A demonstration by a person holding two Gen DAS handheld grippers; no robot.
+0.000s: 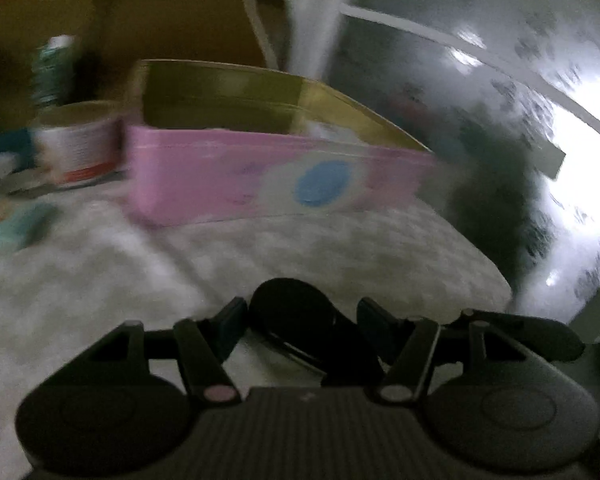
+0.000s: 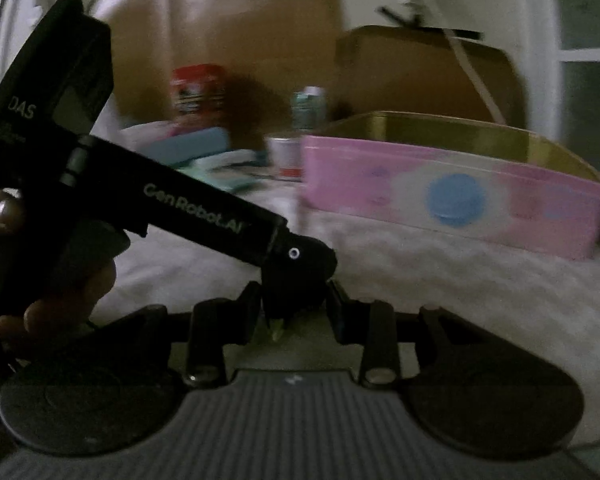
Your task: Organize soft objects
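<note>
pink tin box (image 1: 276, 176), open-topped with a gold inside and a blue spot on its side, sits on a pale mottled cloth (image 1: 148, 264) covering the surface. left tongs (image 1: 302, 320) hold a dark rounded thing between their fingers; right tongs (image 2: 294, 304) meet the left tool's dark tip, grip unclear. behind stand a cardboard box (image 2: 424, 72), a red-lidded jar (image 2: 198, 88) and a white tub (image 1: 76, 140). room dim, window (image 1: 500, 60) bright.
</note>
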